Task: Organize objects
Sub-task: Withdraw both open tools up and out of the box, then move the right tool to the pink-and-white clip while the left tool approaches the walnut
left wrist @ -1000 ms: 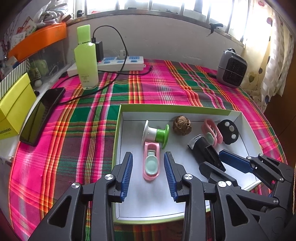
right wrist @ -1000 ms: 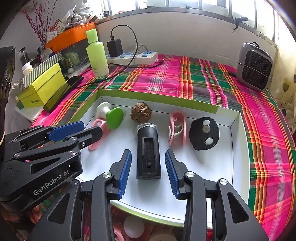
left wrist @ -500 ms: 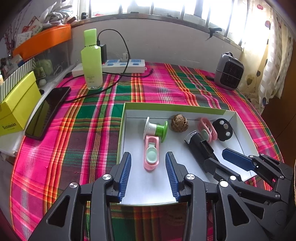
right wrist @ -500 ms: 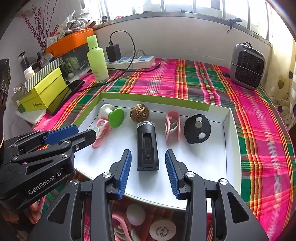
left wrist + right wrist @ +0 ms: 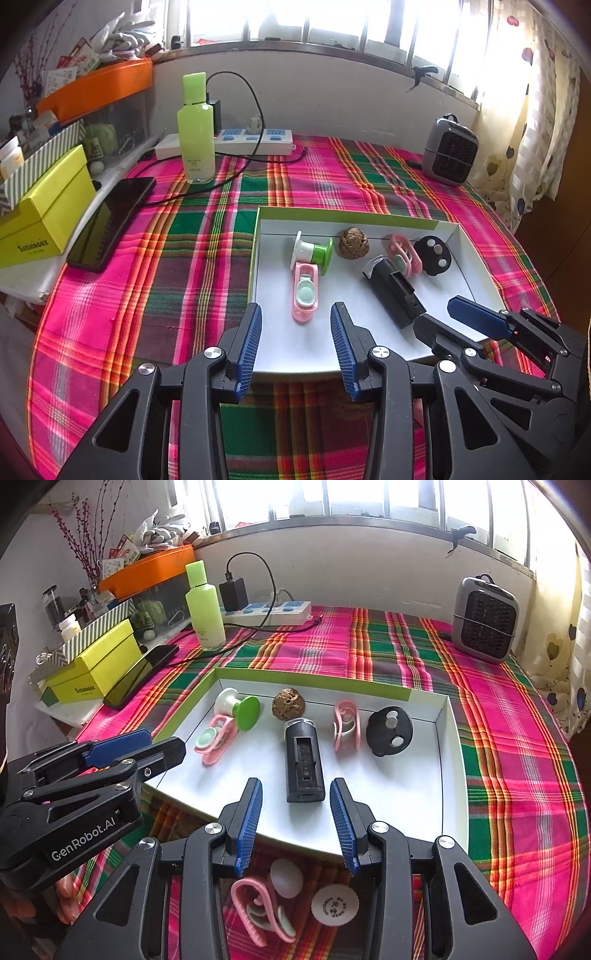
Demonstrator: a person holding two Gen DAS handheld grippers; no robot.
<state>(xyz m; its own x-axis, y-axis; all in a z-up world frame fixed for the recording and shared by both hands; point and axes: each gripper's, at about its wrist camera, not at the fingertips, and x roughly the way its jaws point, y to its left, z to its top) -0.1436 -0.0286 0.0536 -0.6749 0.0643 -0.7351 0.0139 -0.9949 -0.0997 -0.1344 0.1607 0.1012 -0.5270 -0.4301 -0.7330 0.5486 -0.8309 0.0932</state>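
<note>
Black case [image 5: 303, 762] lengthwise toward window, probably flat.

Ahead of the claw, a plaid tablecloth [image 5: 332, 177] in pink and green covers the table up to a white wall [image 5: 332, 99]; above it a barred window [image 5: 314, 18] glows bright, patterned curtain [image 5: 535, 110] hanging far right

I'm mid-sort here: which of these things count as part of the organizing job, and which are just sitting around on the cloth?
Part of the job:
- white tray
- black case
- brown ball
- green-and-white spool
- pink clips
- black disc
- loose pink clip and white caps on the cloth near the tray

Just lying about:
- green bottle
- power strip
- phone
- small heater
- yellow box
</note>
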